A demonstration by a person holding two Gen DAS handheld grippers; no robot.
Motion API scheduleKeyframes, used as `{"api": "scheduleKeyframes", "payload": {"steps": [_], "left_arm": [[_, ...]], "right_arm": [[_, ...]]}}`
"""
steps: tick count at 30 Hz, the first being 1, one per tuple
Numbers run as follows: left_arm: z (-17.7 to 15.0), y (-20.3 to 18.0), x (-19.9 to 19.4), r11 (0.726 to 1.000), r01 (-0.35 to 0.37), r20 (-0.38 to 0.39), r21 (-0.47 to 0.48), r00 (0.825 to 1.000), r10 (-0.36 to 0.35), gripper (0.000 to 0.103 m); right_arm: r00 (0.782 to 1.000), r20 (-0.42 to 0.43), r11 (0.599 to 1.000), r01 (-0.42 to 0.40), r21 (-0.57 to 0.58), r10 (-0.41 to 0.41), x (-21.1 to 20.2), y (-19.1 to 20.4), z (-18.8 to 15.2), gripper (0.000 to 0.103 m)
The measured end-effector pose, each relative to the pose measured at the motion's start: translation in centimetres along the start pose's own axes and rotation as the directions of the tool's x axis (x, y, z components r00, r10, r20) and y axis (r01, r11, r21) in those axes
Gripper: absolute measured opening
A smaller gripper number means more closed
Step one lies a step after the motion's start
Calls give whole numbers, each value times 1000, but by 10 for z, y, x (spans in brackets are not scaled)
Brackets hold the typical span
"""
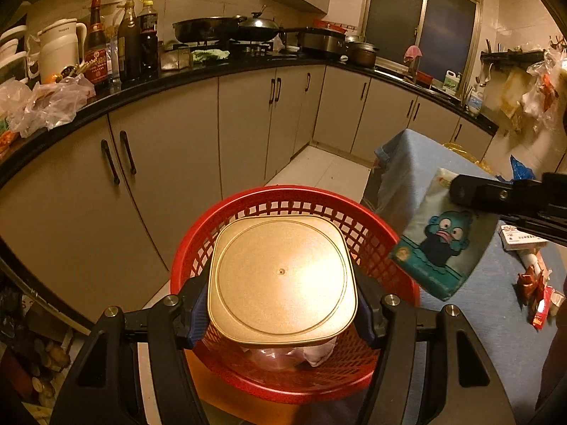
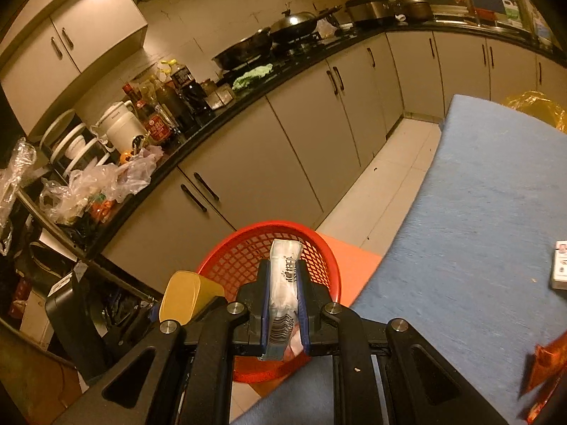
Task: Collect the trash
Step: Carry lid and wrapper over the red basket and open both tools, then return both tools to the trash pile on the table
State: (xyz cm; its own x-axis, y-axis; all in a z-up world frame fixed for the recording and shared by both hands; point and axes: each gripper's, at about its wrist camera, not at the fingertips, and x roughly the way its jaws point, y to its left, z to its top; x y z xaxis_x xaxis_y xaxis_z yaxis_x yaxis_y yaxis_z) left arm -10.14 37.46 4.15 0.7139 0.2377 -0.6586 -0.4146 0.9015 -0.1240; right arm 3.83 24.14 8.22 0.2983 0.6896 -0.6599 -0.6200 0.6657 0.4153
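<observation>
- Left wrist view: one left tool [image 1: 281, 304], jaws set partway apart and clamped on one gold square lid [image 1: 281, 279], held flat above one red mesh basket [image 1: 375, 241].
- The lid hides most of the basket's inside; only a bit of clear plastic and something white shows under its near edge, too little to name.
- One right tool [image 1: 460, 194] enters from the right edge, cut off, holding one tissue pack [image 1: 444, 244] with a blue cartoon print beside the basket rim.
- On the blue-covered tabletop [image 1: 460, 311] lie one small white box [image 1: 521, 241] and a few red wrappers [image 1: 538, 297], blurred, count unclear.
- Right wrist view: the right tool [image 2: 283, 301] is squeezed tight on the tissue pack [image 2: 283, 283], seen edge-on over the red mesh basket [image 2: 248, 258].
- The gold square lid [image 2: 184, 297] shows at the left, partly hidden.
- One small white box [image 2: 560, 265] is cut off at the right edge.
</observation>
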Motion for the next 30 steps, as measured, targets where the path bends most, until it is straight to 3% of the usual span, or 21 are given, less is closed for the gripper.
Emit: {"api": "scheduleKeyframes", "payload": {"steps": [10, 13, 20, 30], "left_arm": [[-2, 4, 9, 1000, -9, -15, 17, 1000, 9, 64], [-2, 4, 5, 1000, -8, -10, 14, 1000, 8, 70], [-3, -7, -11, 999, -31, 22, 44, 999, 30, 74], [-8, -43, -42, 995, -26, 67, 97, 998, 19, 79]], "right_arm": [[999, -20, 1000, 26, -11, -27, 22, 2, 3, 19], [1000, -10, 1000, 22, -10, -23, 18, 2, 4, 22], [1000, 22, 1000, 7, 3, -7, -10, -4, -1, 24], [997, 73, 999, 26, 23, -27, -70, -25, -29, 41]]}}
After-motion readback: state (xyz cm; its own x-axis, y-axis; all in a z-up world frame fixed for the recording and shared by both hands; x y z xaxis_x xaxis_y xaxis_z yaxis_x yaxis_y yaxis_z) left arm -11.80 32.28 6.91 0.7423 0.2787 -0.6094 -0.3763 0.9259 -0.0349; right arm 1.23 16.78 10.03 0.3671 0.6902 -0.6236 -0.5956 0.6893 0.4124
